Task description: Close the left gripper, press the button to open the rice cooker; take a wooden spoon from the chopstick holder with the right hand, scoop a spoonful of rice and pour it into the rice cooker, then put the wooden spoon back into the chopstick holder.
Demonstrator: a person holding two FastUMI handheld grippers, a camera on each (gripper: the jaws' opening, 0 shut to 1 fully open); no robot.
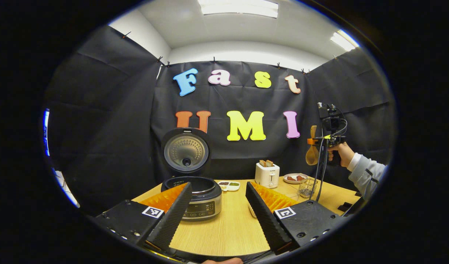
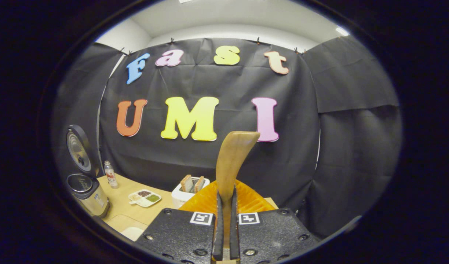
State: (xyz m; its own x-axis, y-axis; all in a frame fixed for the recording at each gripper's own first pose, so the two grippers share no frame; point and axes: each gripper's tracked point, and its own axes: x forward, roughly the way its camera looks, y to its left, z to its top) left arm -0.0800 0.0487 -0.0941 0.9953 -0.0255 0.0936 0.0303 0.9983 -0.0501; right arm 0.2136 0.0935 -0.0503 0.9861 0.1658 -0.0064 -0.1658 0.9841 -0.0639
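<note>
The rice cooker (image 1: 200,200) stands on the wooden table (image 1: 224,231) with its lid (image 1: 186,151) swung up, just beyond my left gripper (image 1: 218,185), which is open and holds nothing. At the far right a hand holds my right gripper (image 1: 319,140) high above the wire chopstick holder (image 1: 307,187), and the wooden spoon (image 1: 312,153) hangs bowl-down from it. In the right gripper view my right gripper (image 2: 225,194) is shut on the wooden spoon (image 2: 232,157), whose handle sticks up between the fingers. The rice cooker (image 2: 88,196) sits far to the left there, lid raised.
A white toaster (image 1: 267,174) with bread, a plate (image 1: 295,178) and a divided condiment dish (image 1: 229,185) stand along the back of the table. A small bottle (image 2: 110,174) is by the cooker. A white dish edge (image 2: 132,233) shows low left.
</note>
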